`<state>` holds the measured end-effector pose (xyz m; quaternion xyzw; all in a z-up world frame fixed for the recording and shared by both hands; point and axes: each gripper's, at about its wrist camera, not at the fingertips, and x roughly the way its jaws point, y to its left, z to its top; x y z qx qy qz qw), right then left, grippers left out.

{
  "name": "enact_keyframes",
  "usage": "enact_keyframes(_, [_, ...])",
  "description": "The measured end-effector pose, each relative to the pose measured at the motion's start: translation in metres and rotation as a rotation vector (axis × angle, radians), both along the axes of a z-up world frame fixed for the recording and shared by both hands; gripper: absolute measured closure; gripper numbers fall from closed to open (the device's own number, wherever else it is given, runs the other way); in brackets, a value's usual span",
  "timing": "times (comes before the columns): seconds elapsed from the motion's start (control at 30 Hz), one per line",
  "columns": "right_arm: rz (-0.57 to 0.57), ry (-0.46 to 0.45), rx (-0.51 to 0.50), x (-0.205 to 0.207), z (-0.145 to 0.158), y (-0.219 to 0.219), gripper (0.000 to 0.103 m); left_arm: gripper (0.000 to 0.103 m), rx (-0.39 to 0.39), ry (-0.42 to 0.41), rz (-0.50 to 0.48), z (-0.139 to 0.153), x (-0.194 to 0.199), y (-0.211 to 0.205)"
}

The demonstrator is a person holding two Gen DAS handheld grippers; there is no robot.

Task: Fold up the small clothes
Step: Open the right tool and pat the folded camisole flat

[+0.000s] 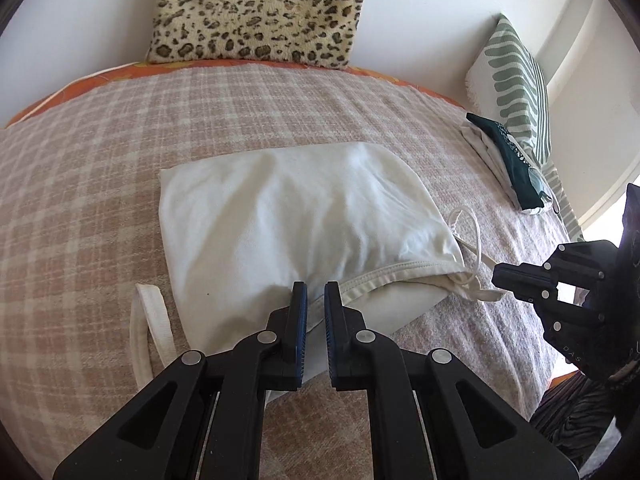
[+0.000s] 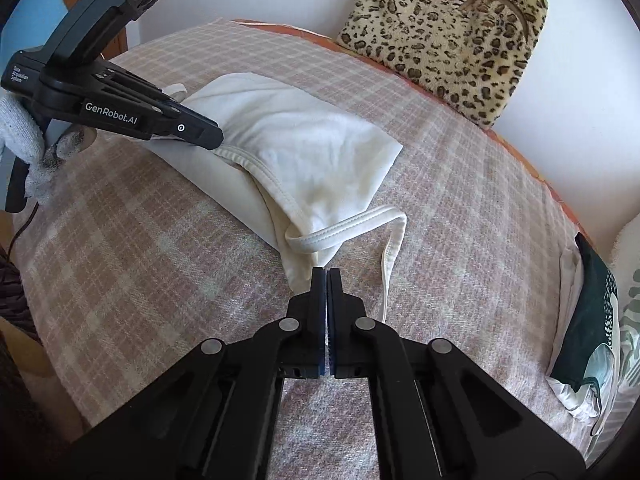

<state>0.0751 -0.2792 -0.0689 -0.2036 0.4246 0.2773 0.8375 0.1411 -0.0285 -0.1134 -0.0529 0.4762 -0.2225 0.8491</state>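
While both grippers grip its near edge, the white top (image 1: 288, 216) lies half-folded on the plaid bedspread (image 1: 80, 184).
Beyond the jaws leans a leopard-print cushion (image 1: 256, 12). The left gripper (image 1: 316, 304), marked "GenRobot.AI", pinches the hem through a narrow gap; the right gripper (image 2: 327, 280) is clamped on the top's corner beside a loose strap (image 2: 384, 240).

Leopard cushion (image 1: 256, 12) top cut off, folded dark garment (image 2: 588, 320) print perhaps leafy, unclear
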Motion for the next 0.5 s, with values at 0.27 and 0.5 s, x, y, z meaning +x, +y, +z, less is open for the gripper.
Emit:
enact_keyframes(0.27, [-0.078, 0.094, 0.304, 0.027, 0.033, -0.011, 0.100, 0.092, -0.023, -0.083, 0.034, 0.030, -0.005, 0.005])
enact_keyframes(0.5, [-0.080, 0.153, 0.391, 0.060, 0.025, 0.019, 0.096, 0.082, 0.021, -0.067, 0.090, 0.021, 0.006, 0.010])
